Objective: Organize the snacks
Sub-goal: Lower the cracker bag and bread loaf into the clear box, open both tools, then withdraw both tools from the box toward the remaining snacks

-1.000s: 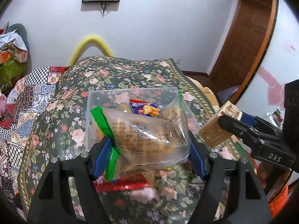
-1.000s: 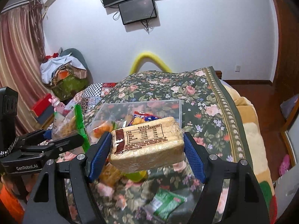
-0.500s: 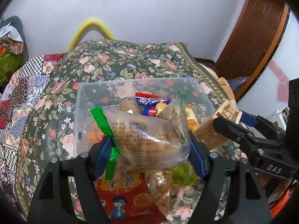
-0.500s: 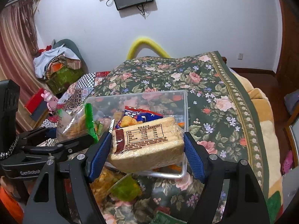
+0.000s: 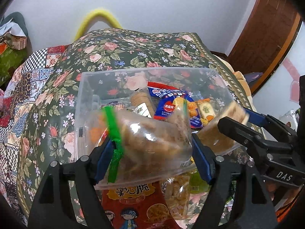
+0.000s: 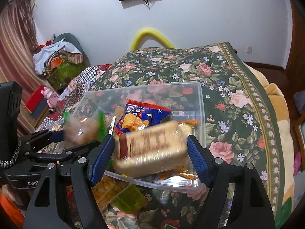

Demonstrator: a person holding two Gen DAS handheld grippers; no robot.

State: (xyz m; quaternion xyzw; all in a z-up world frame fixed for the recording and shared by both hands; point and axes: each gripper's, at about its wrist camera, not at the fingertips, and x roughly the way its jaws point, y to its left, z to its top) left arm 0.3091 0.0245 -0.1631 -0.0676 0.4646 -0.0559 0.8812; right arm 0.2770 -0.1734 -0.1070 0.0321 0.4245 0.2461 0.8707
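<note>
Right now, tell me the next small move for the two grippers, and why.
Probably keep both over the clear bin and open wider. The left gripper, whose jaws have just been opening, has the green-sealed bag blurred and loose between its pads; the right gripper has the cracker pack blurred likewise. Both packs hang over the bin's open top, so they should drop in.

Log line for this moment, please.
step: drop into clear bin | left gripper: jaws just opening, green-sealed packet blurred between them | right gripper: biscuit pack blurred between jaws, over bin
</note>
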